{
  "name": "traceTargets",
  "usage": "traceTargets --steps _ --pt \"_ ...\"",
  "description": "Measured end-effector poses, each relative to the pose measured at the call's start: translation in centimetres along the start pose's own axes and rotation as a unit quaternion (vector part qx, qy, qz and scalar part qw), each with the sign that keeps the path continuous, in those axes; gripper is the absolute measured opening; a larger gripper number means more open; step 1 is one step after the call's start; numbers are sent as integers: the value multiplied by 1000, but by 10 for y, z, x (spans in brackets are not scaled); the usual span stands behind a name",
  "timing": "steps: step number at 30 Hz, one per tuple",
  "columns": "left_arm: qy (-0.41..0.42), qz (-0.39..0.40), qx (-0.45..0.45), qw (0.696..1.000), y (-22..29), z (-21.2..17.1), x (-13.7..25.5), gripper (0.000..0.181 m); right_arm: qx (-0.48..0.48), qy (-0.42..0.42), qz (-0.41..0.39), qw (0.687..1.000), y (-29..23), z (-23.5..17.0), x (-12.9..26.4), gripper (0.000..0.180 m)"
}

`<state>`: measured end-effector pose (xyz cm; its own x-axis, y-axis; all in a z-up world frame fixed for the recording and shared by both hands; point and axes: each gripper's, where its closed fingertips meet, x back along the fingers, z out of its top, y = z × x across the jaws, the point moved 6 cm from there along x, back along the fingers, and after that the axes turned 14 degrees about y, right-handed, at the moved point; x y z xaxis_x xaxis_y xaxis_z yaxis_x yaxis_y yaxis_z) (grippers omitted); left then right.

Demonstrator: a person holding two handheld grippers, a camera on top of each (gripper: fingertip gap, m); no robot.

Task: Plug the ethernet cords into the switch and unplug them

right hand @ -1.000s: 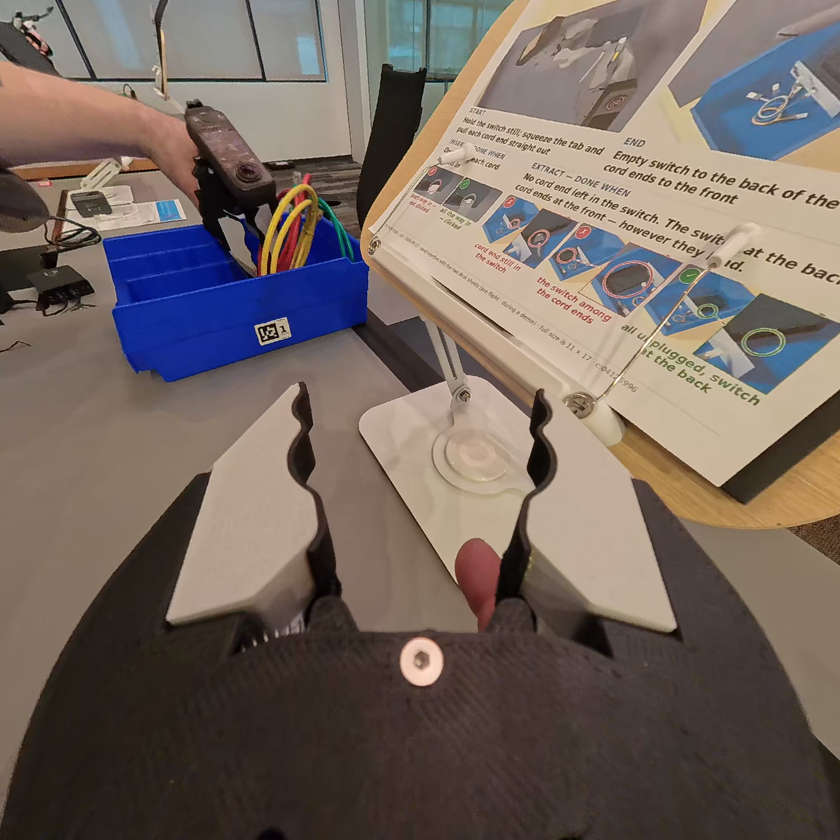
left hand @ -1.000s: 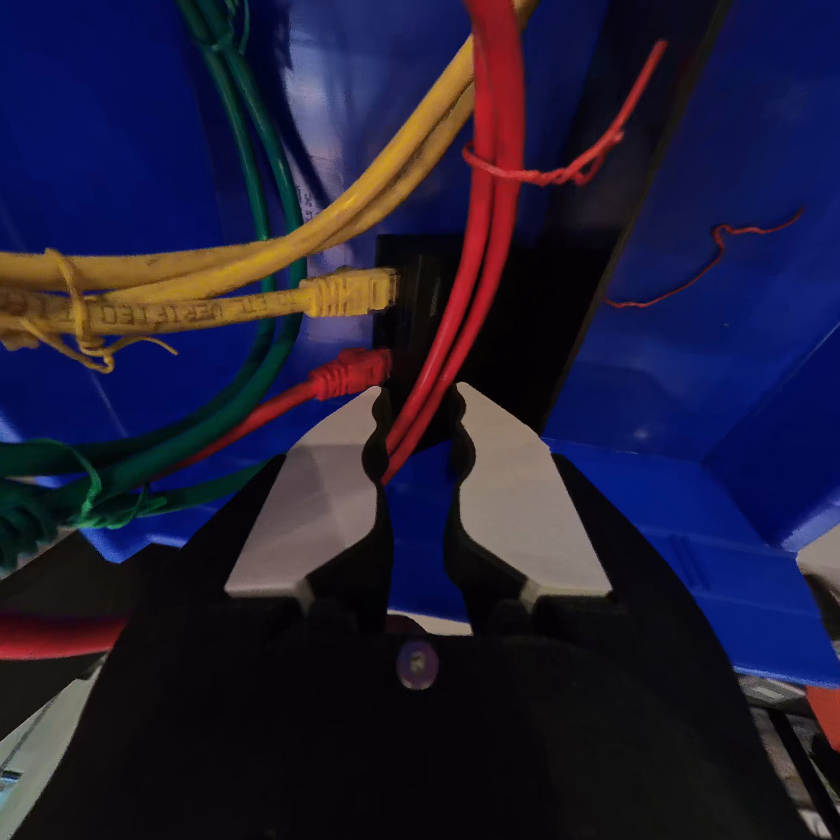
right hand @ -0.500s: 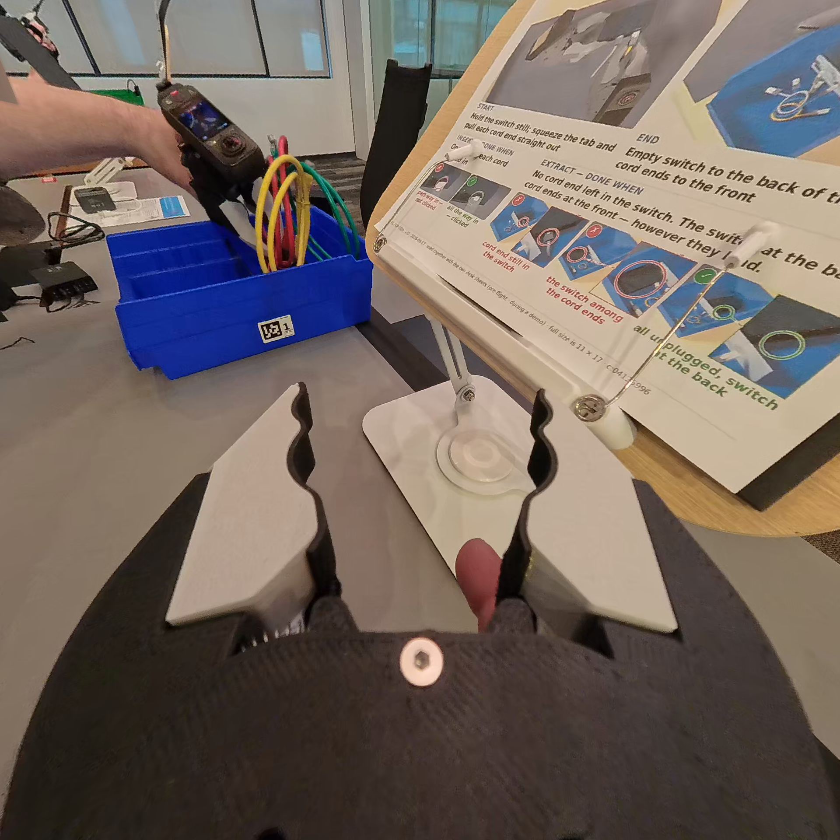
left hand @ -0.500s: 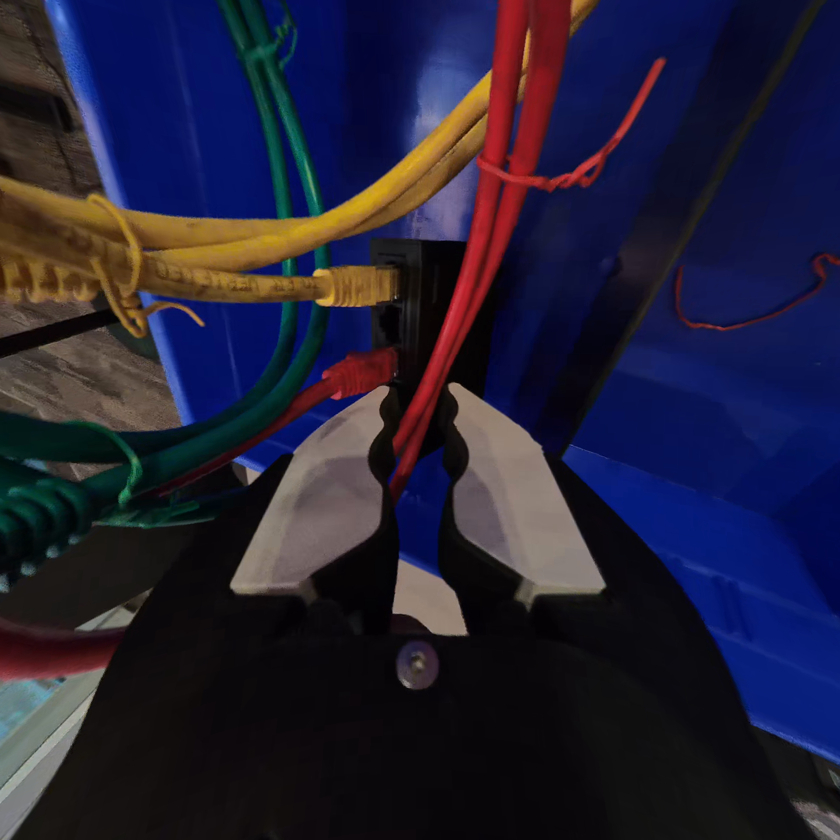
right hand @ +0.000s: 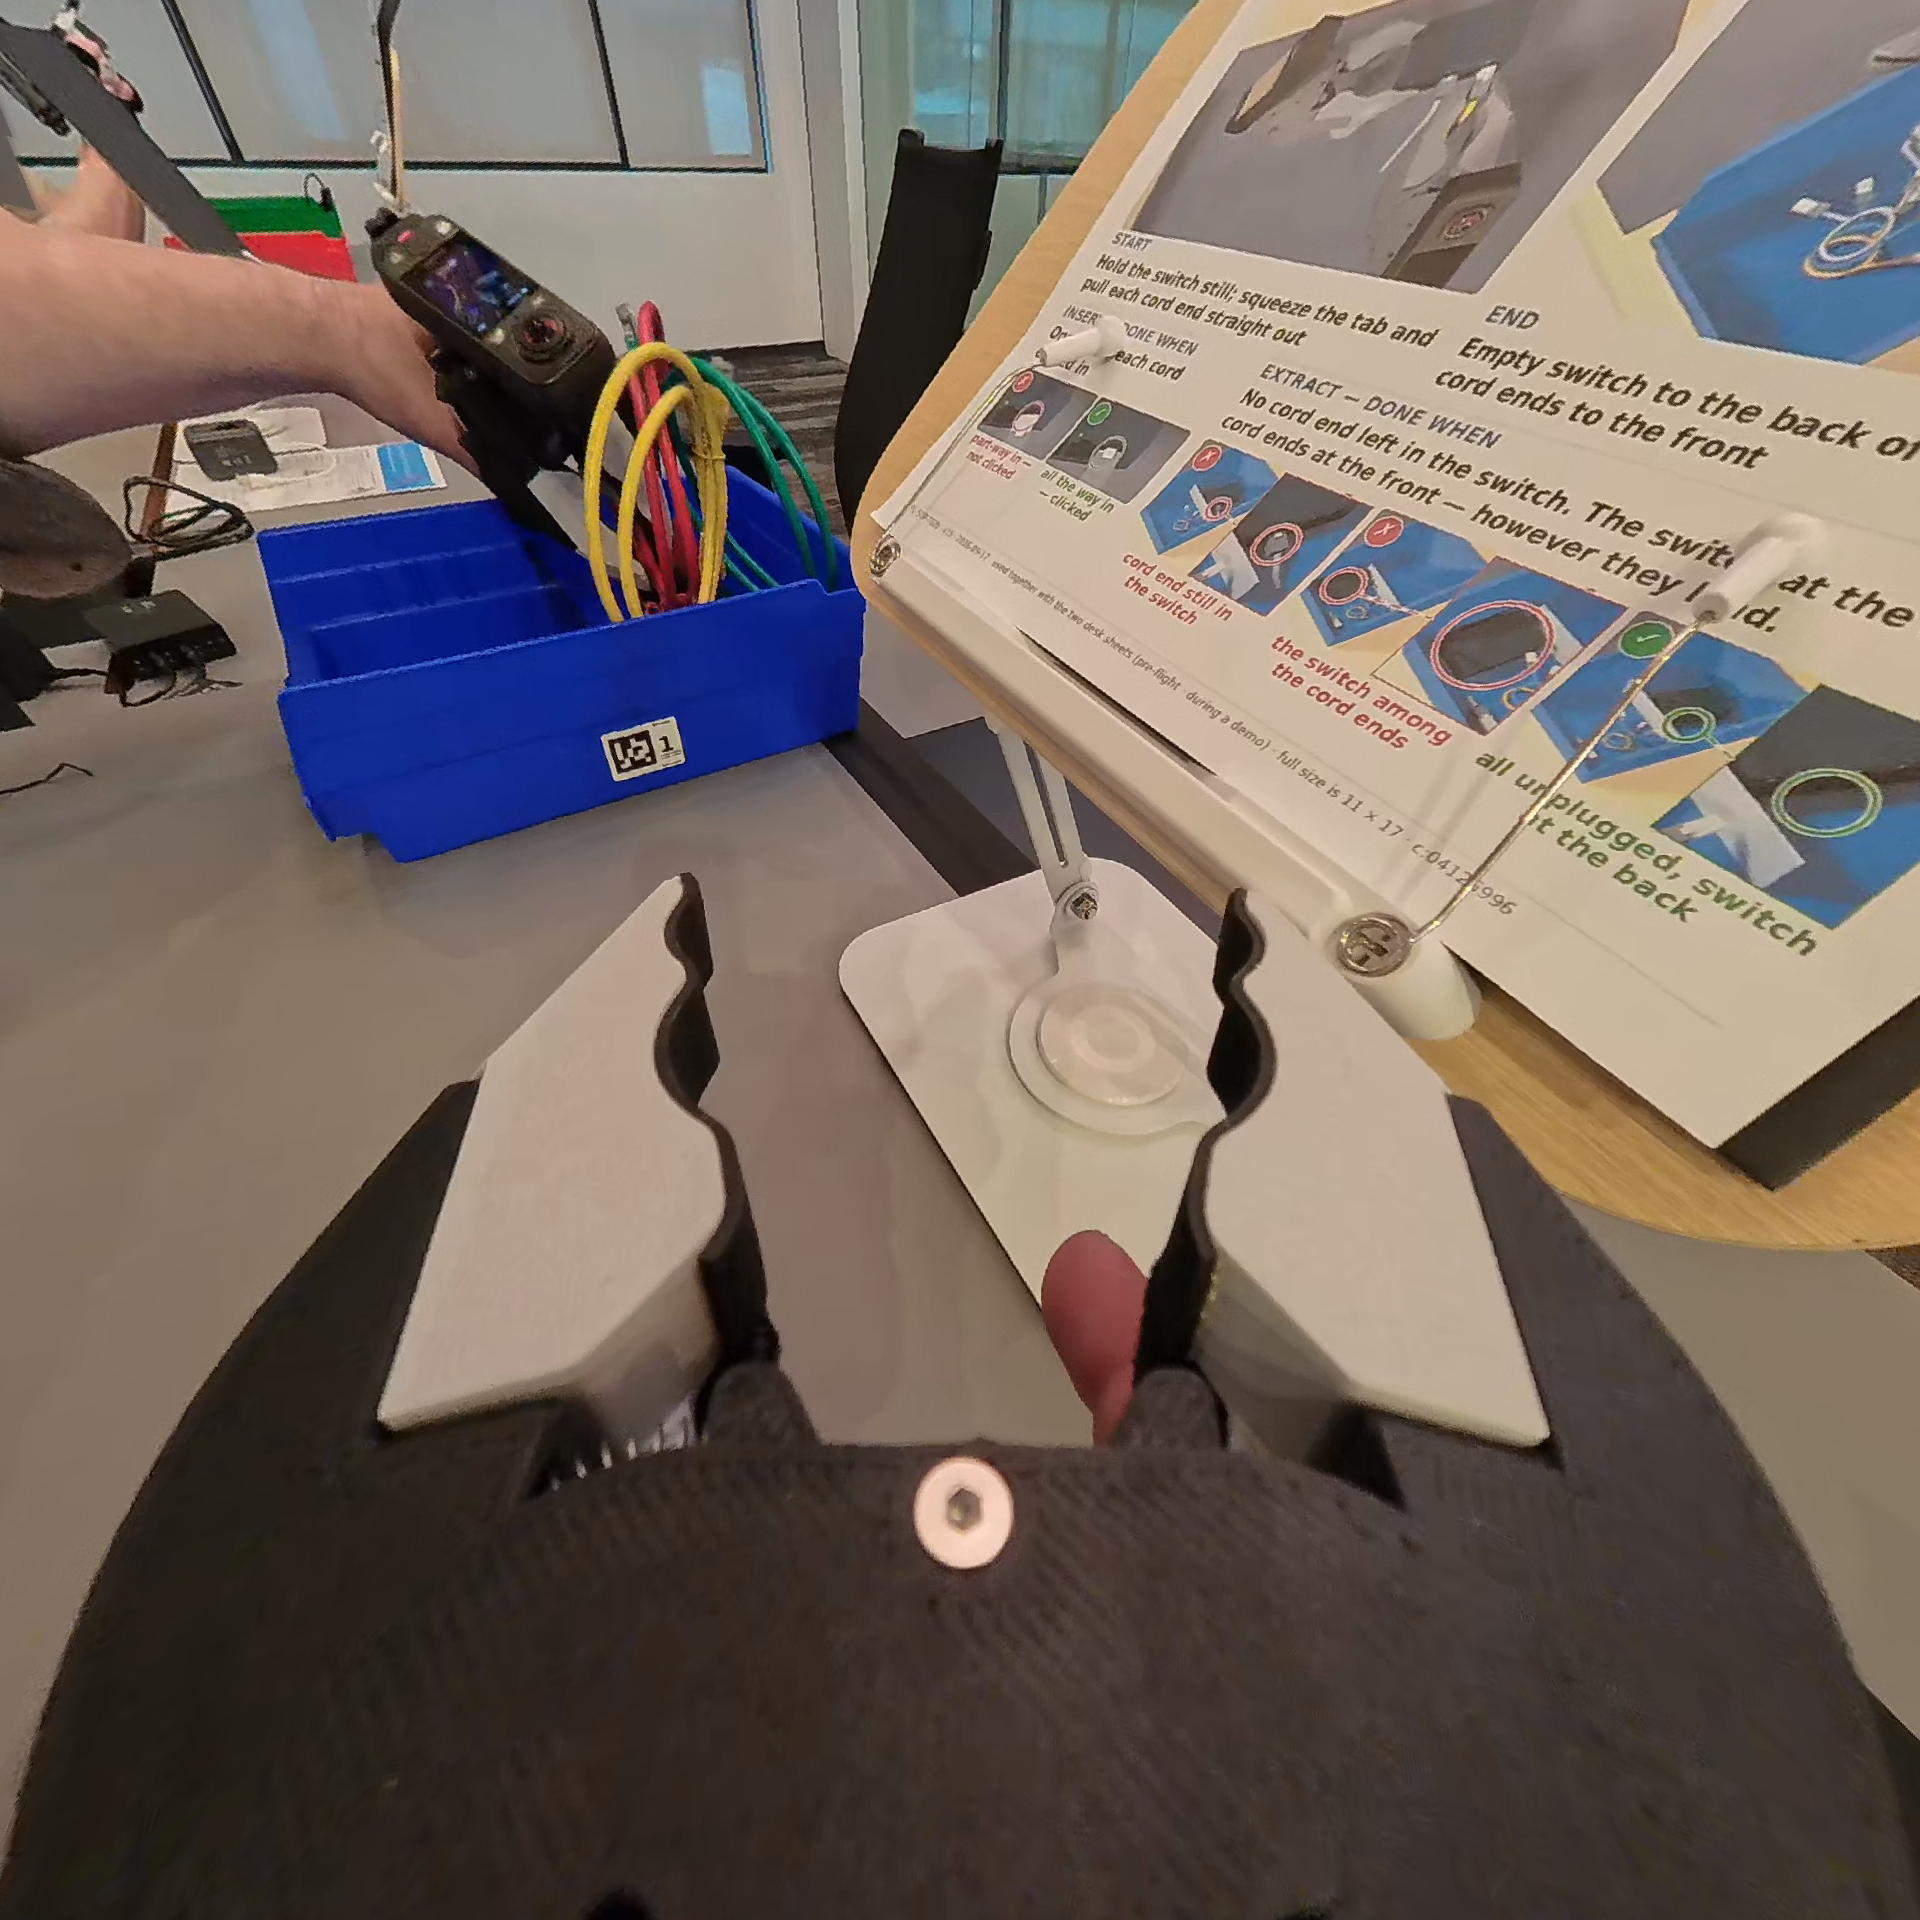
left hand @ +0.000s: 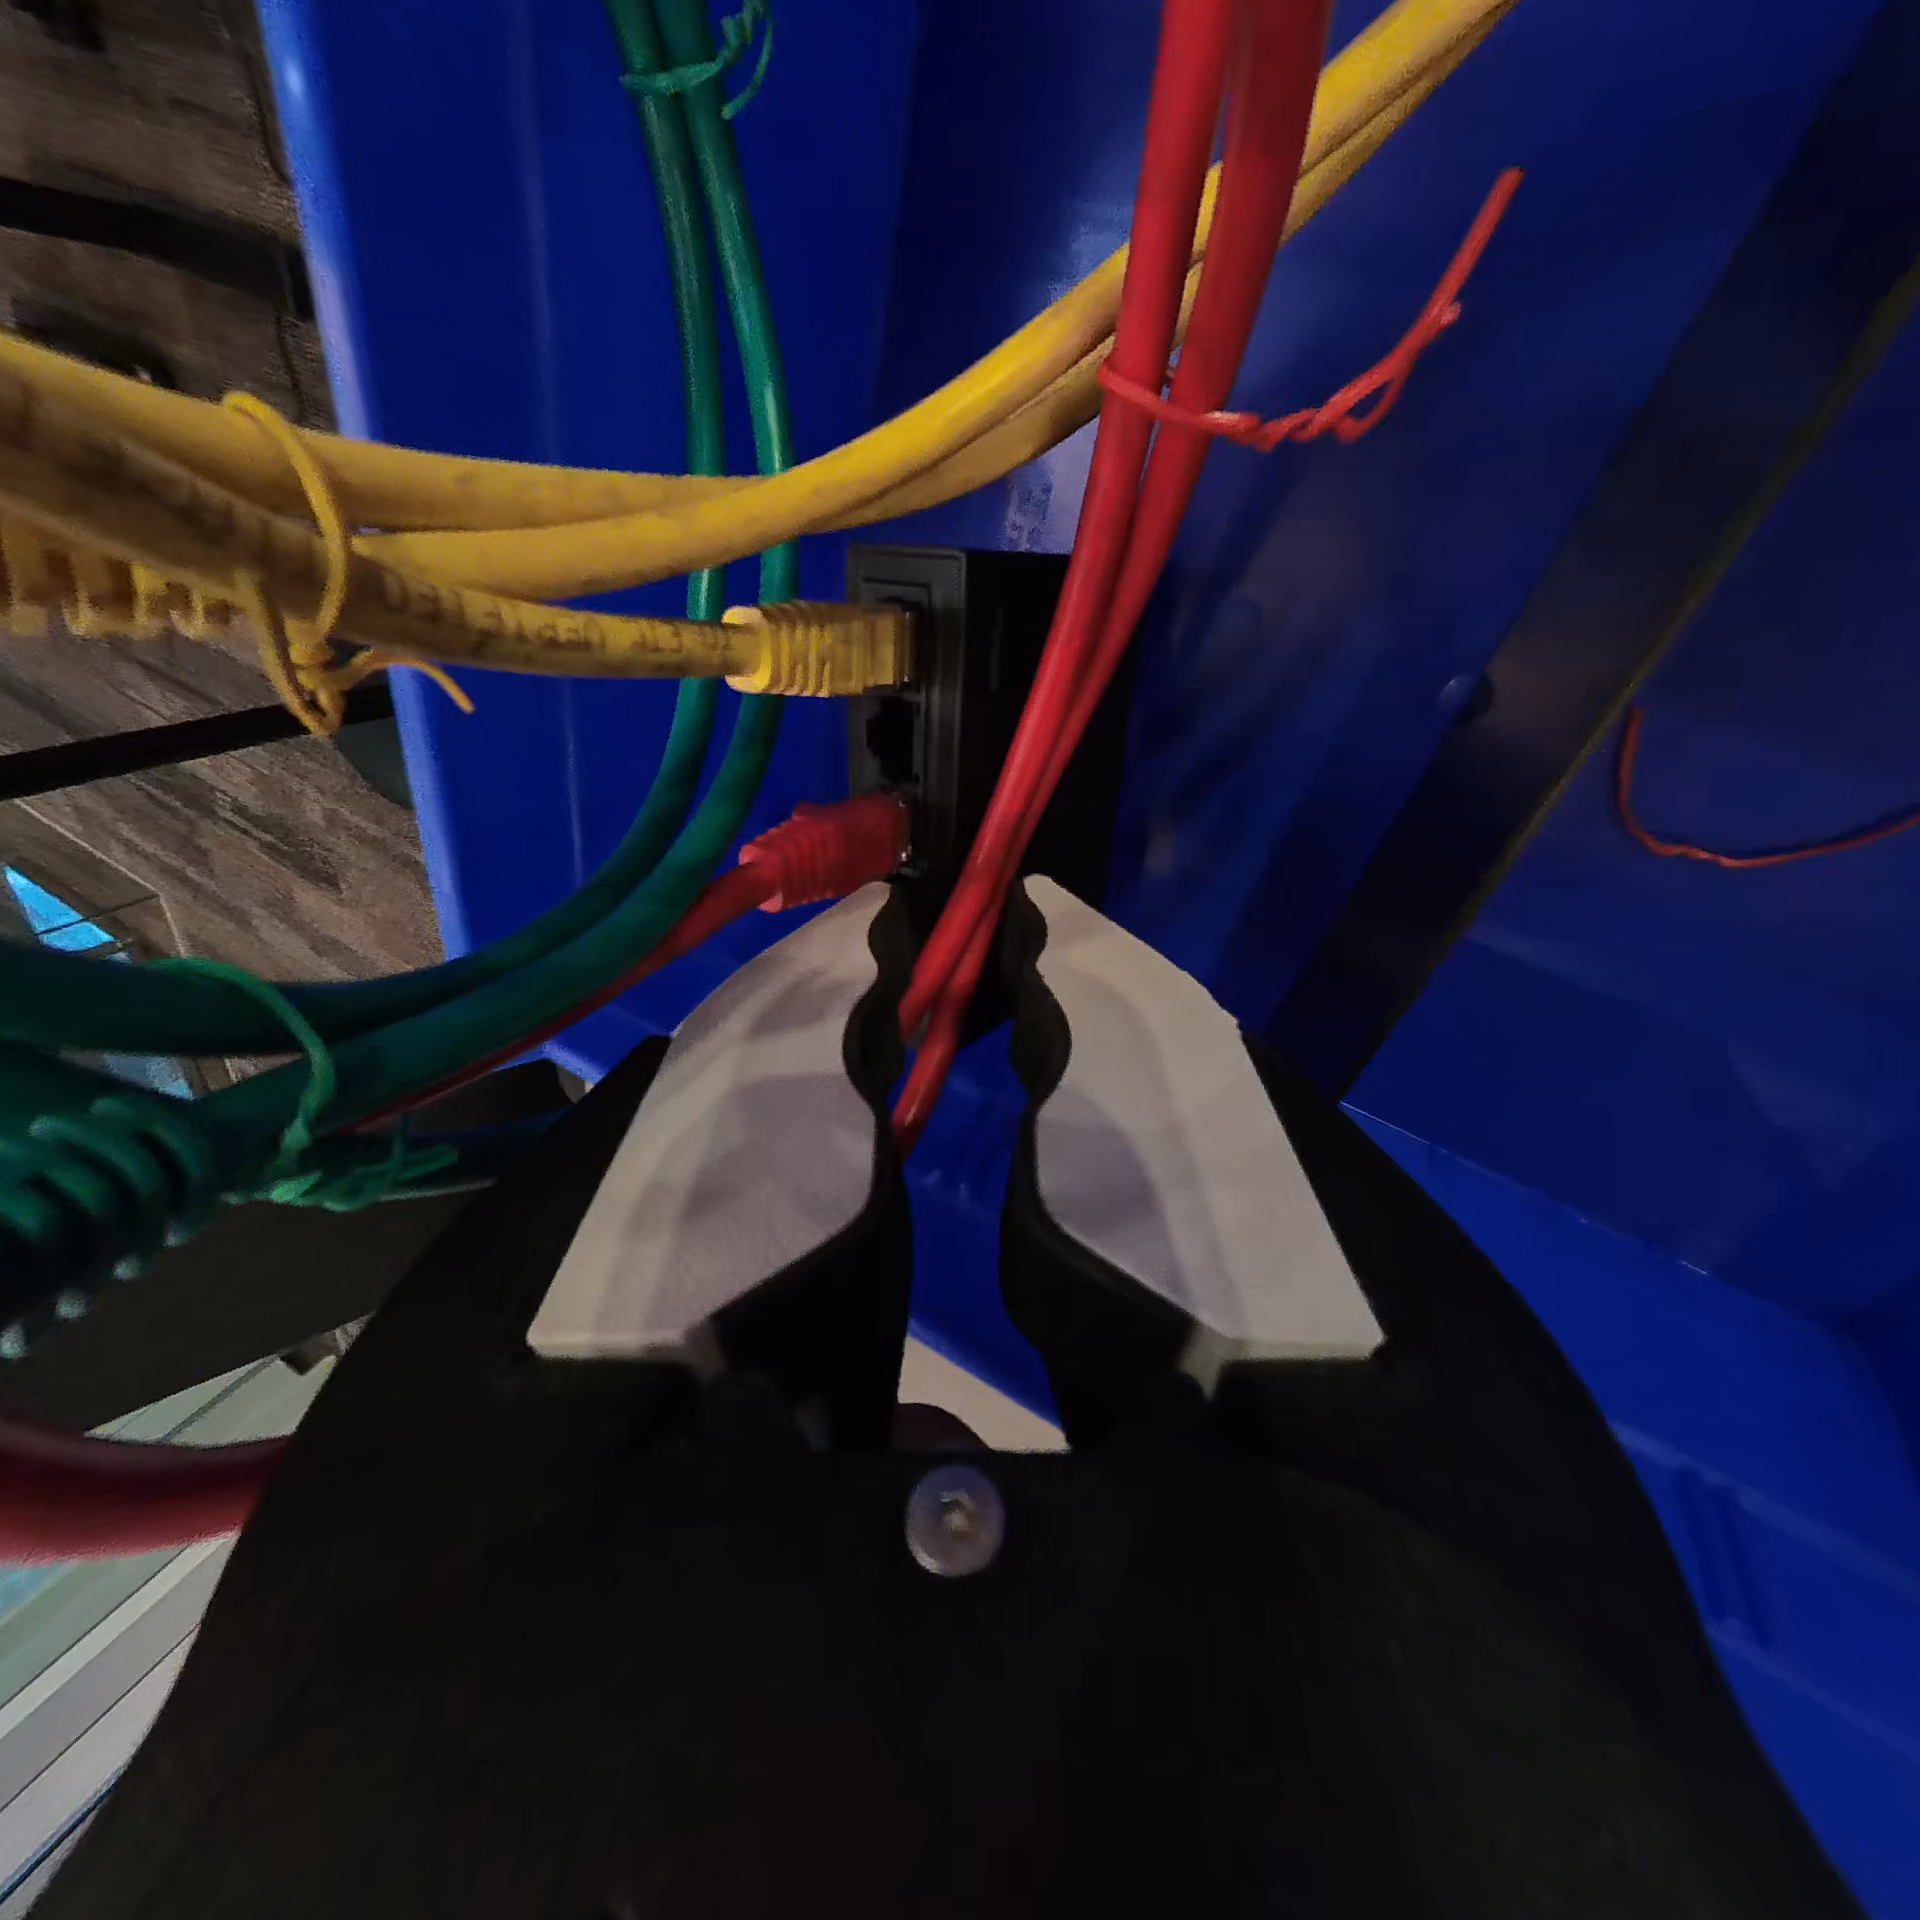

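Over the blue bin point(right hand: 499, 686), your left tool point(left hand: 956, 935) is pinched on the black switch point(left hand: 1039, 717), holding it by its lower end. 2 red cord strands point(left hand: 1132, 582) run down between the fingers across the switch face. Yellow plug point(left hand: 821, 649) sits in an upper port, red plug point(left hand: 831, 847) in the lowest port right beside the left fingertip point(left hand: 883, 935); 1 port between them looks open. Green cords point(left hand: 727, 395) loop past on the left, not visibly plugged in. Right wrist view shows yellow, red and green loops standing up out of the bin's right end, with your left hand point(right hand: 416, 384) on the tool handle.

Your right tool point(right hand: 961, 935) is spread wide, holding nothing, hovering low over the grey desk point(right hand: 260, 1018) near the white stand base point(right hand: 935, 997) of the instruction board point(right hand: 1455, 520), well apart from the bin.
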<state>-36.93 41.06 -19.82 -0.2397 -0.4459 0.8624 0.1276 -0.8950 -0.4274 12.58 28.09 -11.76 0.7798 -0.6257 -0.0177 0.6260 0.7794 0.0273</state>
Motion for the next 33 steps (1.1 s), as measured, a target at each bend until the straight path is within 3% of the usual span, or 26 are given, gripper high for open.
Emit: traceTargets --steps 16,33 --pt "44 53 17 997 -1 10 35 17 6 3 15 1000 -10 4 -6 97" --pt "128 116 27 985 24 55 117 17 49 6 68 996 -51 21 -22 97"
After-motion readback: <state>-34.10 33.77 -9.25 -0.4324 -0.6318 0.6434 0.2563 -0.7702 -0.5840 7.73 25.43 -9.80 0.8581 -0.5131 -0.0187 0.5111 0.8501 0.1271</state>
